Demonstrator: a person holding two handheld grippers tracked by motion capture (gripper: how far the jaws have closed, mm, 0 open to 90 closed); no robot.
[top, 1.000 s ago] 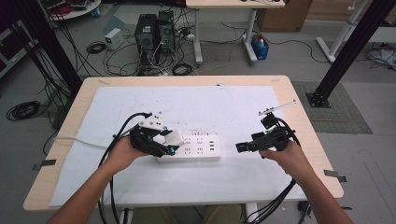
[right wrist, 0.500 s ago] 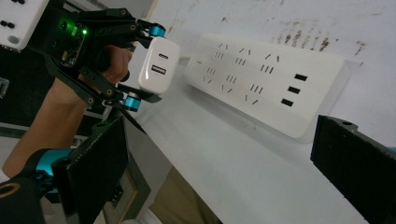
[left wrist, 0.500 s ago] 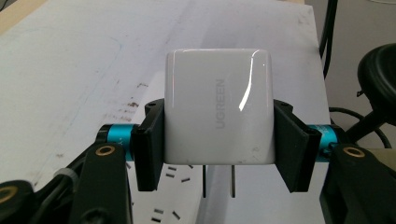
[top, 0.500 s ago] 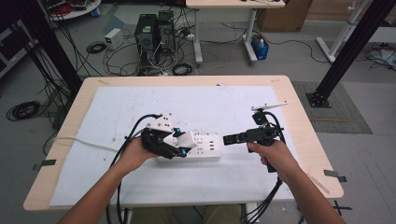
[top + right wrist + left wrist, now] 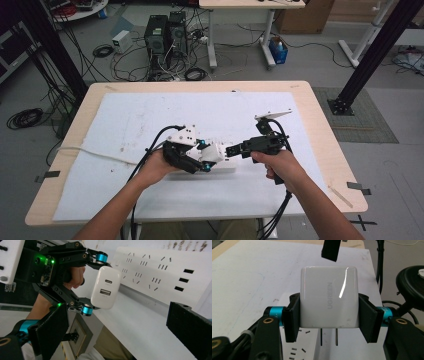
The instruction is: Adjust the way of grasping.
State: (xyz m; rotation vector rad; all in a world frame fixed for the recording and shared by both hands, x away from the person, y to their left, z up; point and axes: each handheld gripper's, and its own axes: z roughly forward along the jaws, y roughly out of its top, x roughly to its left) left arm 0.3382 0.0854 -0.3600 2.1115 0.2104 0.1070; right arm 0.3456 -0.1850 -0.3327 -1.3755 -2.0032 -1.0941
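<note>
Your two hands have drawn together over the power strip (image 5: pixel 220 167), so your left gripper (image 5: pixel 329 315), clenched on the white charger (image 5: pixel 329 296), holds its prongs just above the sockets while your right gripper (image 5: pixel 231 150) stands open nearby.

Black left gripper (image 5: pixel 329 315), cyan rollers, brass screws, trailing cables

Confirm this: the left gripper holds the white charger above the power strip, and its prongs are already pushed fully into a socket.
Not quite. The left gripper does hold the white charger above the power strip, but its prongs hang bare, not yet in any socket. The left gripper view shows this.
</note>
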